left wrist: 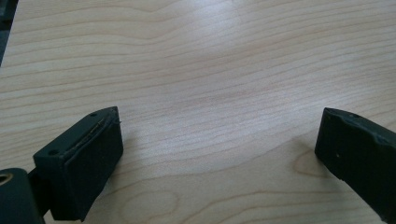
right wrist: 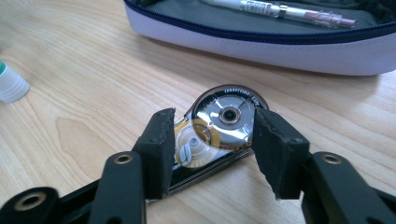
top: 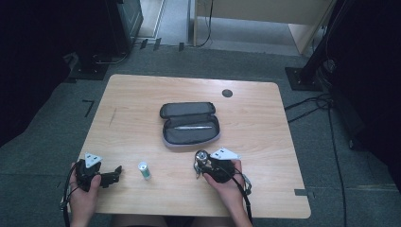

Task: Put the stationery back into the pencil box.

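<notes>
The right gripper [right wrist: 210, 140] has its jaws on either side of a correction tape dispenser [right wrist: 219, 128], the pads touching or all but touching its clear round housing; from this angle I cannot be sure the squeeze is firm, though it reads as a grip. In the right gripper view the dispenser sits low in the middle of the frame, its underside seemingly on the wooden surface [right wrist: 84, 84], so the lift looks not yet begun. Just above it, across the top of the frame, lies the open pencil case [right wrist: 261, 44] with one pen [right wrist: 280, 10] already inside. At the left edge stands a small white tube with a green end [right wrist: 10, 84].

In the high view the left gripper [top: 113, 174] rests in the lower left with its jaws spread wide over bare wood, holding nothing.

As a judgement: packing the case is partly done. One item is in, the dispenser is being taken, and the little tube [top: 144, 170], lower centre-left between the two hands, is left to go.
</notes>
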Motion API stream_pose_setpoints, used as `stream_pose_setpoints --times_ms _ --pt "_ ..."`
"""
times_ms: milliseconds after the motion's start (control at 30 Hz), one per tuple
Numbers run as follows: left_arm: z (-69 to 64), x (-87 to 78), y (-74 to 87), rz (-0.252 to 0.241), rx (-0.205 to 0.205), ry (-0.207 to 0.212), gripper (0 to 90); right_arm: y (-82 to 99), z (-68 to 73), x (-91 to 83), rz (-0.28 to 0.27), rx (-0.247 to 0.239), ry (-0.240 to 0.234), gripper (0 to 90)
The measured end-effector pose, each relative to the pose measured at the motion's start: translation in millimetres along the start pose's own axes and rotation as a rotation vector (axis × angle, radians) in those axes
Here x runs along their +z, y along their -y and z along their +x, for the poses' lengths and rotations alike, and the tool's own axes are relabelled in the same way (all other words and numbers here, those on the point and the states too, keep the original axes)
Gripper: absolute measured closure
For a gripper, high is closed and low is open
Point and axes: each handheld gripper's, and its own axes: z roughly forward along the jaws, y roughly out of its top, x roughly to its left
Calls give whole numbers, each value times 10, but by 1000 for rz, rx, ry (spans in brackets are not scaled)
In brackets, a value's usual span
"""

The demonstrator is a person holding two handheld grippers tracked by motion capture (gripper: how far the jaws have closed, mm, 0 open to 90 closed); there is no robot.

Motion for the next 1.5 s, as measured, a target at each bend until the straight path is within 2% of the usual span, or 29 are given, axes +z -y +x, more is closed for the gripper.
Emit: stream_pose_setpoints --times_ms 267,500,633,733,800,1000,1067,1167,1233,1333,1433,1500 --pt "0 0 0 0 0 0 13 -9 -13 22 15 28 22 372" --pt "0 0 0 0 0 0 13 -33 35 73 38 58 74 190" --pt "0 0 0 0 0 0 13 -56 73 120 60 79 111 138" --pt "0 0 0 0 0 0 13 -78 106 179 65 104 158 131" --pt "0 0 0 0 0 0 13 -94 125 224 72 118 169 129" --pt "1 0 0 0 0 1 13 -98 213 335 101 95 213 144" --pt "0 0 0 0 -1 1 13 -94 236 345 97 74 229 205" --pt "0 0 0 0 0 0 13 -98 250 332 100 29 218 349" --pt "0 0 0 1 0 1 13 -95 246 319 98 5 203 409" --pt "0 -1 0 1 0 0 13 -88 225 300 104 -17 173 410" --pt "0 -1 0 1 0 0 13 -69 208 286 95 -29 163 409" --pt "0 -1 0 1 0 0 13 -56 211 287 88 -32 156 367"
